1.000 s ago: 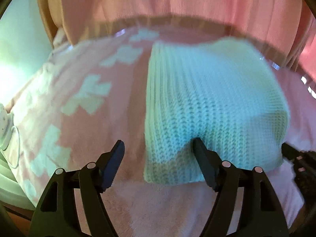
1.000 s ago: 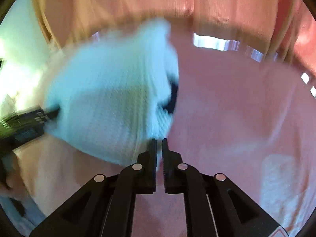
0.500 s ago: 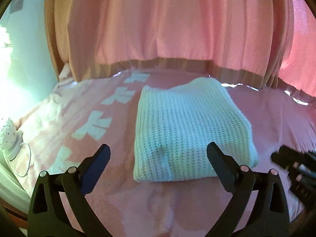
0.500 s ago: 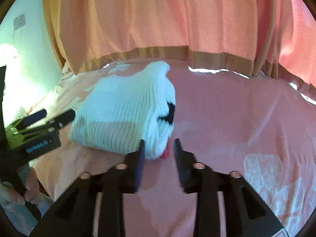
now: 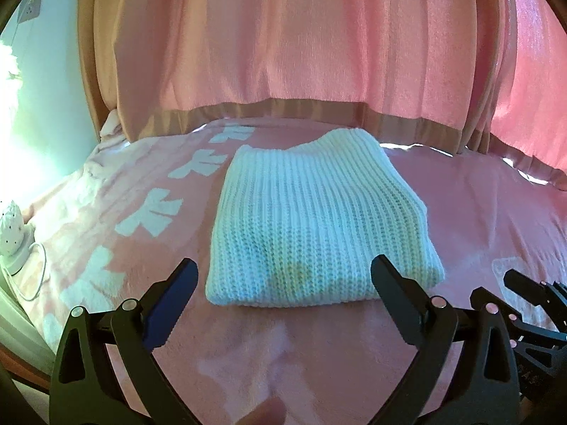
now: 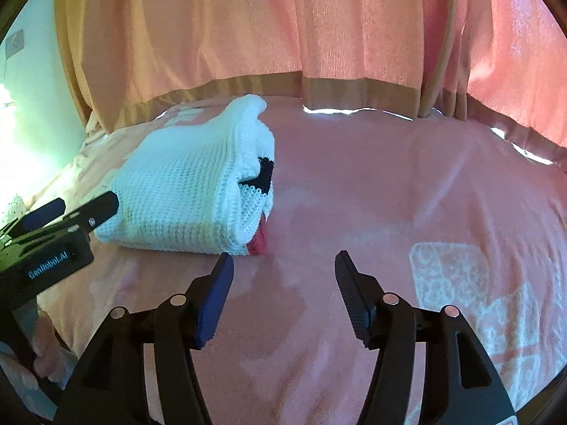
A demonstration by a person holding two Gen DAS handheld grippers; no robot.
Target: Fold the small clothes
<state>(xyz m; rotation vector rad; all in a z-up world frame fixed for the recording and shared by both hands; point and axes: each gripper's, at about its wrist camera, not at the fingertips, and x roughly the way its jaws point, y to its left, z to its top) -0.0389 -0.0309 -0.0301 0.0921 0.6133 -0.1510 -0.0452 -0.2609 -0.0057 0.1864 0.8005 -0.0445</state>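
Note:
A white knitted sweater (image 5: 315, 219) lies folded into a neat rectangle on the pink blanket (image 5: 283, 347). In the right wrist view the sweater (image 6: 184, 191) sits to the left, with black and red bits showing at its folded side. My left gripper (image 5: 283, 276) is open wide and empty, just short of the sweater's near edge. My right gripper (image 6: 283, 269) is open and empty, to the right of the sweater's near corner. The left gripper also shows at the left of the right wrist view (image 6: 85, 209).
Pink curtains (image 5: 301, 42) hang behind the bed's far edge. A small white spotted object (image 5: 12, 233) with a cord sits at the blanket's left edge. The blanket has white patterns at left (image 5: 149, 212) and at right (image 6: 457, 283).
Both grippers have let go of the sweater, opened wide and drawn back from it. The sweater now rests folded on the blanket.

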